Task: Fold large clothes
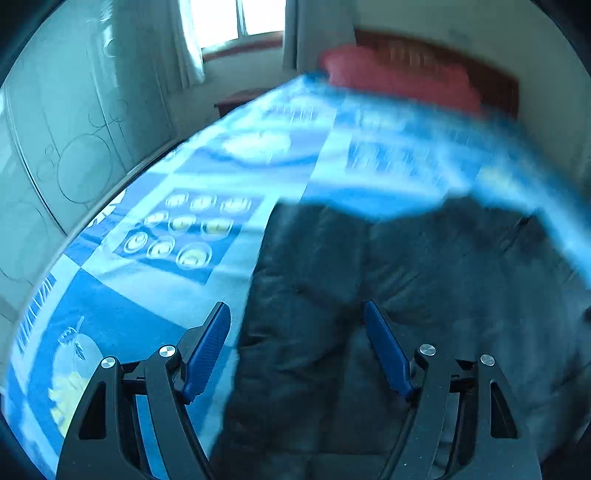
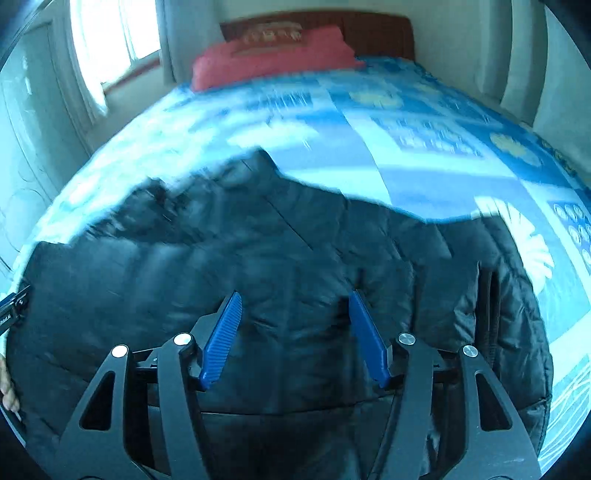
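Note:
A black quilted puffer jacket (image 1: 388,266) lies spread on a bed covered by a blue patterned blanket (image 1: 155,229). My left gripper (image 1: 295,308) hovers open over the jacket's left edge, with its blue pads wide apart and nothing pressed between them. In the right wrist view the jacket (image 2: 258,240) fills the lower half of the picture. My right gripper (image 2: 295,295) stands open above its middle, holding nothing. The blanket (image 2: 424,173) shows beyond and to the right. Both views are blurred.
A red pillow (image 2: 273,61) rests against a dark wooden headboard (image 2: 373,31) at the bed's far end. A window (image 1: 236,18) with curtains and a pale wardrobe (image 1: 55,140) stand to the left. A person's hand (image 2: 5,387) shows at the left edge.

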`<control>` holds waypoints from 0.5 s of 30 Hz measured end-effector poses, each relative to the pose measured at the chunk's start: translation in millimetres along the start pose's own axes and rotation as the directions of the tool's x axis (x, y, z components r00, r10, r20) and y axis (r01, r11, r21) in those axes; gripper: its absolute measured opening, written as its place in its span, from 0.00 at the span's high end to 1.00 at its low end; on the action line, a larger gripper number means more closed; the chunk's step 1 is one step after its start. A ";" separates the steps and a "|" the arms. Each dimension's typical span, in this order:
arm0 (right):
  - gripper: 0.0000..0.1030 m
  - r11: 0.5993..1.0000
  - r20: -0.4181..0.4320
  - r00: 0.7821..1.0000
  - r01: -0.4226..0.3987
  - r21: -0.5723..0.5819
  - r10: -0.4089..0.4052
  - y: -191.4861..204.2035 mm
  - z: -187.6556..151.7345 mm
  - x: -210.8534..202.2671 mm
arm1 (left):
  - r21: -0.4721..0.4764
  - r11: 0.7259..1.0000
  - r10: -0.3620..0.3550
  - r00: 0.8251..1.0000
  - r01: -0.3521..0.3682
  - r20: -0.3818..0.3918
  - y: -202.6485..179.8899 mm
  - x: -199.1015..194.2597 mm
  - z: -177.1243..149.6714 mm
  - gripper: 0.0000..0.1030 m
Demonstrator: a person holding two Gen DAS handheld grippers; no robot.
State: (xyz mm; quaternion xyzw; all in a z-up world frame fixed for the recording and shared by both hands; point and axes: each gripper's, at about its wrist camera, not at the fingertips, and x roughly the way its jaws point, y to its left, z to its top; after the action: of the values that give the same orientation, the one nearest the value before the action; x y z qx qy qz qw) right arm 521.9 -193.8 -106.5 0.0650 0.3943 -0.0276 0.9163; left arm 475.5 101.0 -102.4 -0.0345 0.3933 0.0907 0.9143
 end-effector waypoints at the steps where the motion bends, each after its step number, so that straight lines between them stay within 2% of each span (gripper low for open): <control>1: 0.41 1.000 0.016 1.000 -0.021 -0.020 0.021 11.4 2.0 -3.3 | -0.018 0.999 -0.033 0.999 0.033 0.034 -4.9 -10.7 2.0 0.28; 2: 0.41 0.999 0.020 0.999 -0.041 -0.030 0.041 18.2 3.2 -3.7 | -0.019 0.998 -0.056 0.997 0.057 0.047 -10.9 -15.1 4.0 0.28; 3: 0.41 0.997 0.019 0.998 -0.063 -0.048 0.064 29.0 4.0 -2.1 | -0.005 0.994 -0.109 0.992 0.110 0.056 -24.0 -18.6 4.8 0.28; 6: 0.41 0.992 -0.005 0.998 -0.064 -0.106 0.064 53.0 0.6 12.2 | 0.054 0.988 -0.147 0.989 0.146 0.019 -57.5 -5.7 1.1 0.28; 8: 0.41 0.991 -0.048 0.998 -0.035 -0.126 0.029 59.2 -5.8 28.0 | 0.065 0.987 -0.146 0.989 0.148 -0.032 -69.3 11.5 -3.7 0.28; 9: 0.39 0.991 -0.053 0.998 -0.030 -0.130 0.023 58.8 -9.7 34.7 | 0.086 0.989 -0.119 0.991 0.124 -0.061 -75.3 22.9 -9.6 0.27; 12: 0.38 0.992 -0.049 0.998 -0.037 -0.120 0.031 55.7 -9.7 35.2 | 0.144 0.986 -0.080 0.996 0.084 -0.032 -83.4 30.8 -16.7 0.26; 14: 0.38 0.993 -0.042 0.998 -0.043 -0.108 0.039 52.4 -9.0 25.9 | 0.138 0.986 -0.089 0.995 0.093 -0.033 -81.1 27.2 -15.0 0.27; 15: 0.37 0.994 -0.047 0.998 -0.048 -0.097 0.044 49.5 -9.9 17.6 | 0.122 0.985 -0.115 0.993 0.118 -0.033 -74.6 19.6 -14.5 0.27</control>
State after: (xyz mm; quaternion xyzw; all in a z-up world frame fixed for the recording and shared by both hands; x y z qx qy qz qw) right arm 532.0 -143.4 -121.2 0.0294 0.4140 0.0143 0.9097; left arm 492.7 28.6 -127.3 -0.0021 0.4071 0.0120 0.9133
